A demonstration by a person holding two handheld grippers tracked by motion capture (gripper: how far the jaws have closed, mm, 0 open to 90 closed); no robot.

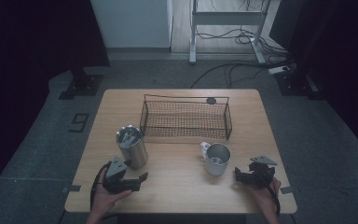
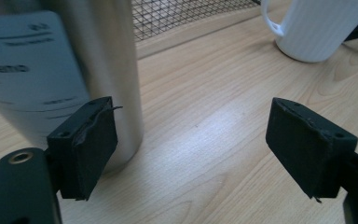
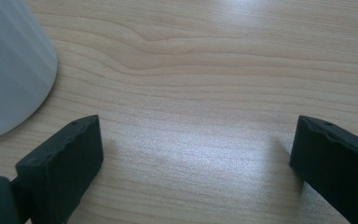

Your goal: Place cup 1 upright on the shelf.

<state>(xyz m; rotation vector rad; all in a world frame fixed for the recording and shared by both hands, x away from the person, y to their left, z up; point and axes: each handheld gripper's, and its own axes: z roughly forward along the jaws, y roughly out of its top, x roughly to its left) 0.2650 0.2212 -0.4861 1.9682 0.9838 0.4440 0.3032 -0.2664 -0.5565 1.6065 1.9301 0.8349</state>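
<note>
Wire basket (image 1: 185, 119) on table (image 1: 177, 191)

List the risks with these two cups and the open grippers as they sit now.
1. The left gripper is open right beside the tall steel tumbler, one pad close against its wall; a sideways nudge could tip it.
2. The right gripper is open close to the white mug; closing without centring could shove the mug rather than grip it.
3. Both cups stand near the wire basket; a push could knock them against it.
</note>
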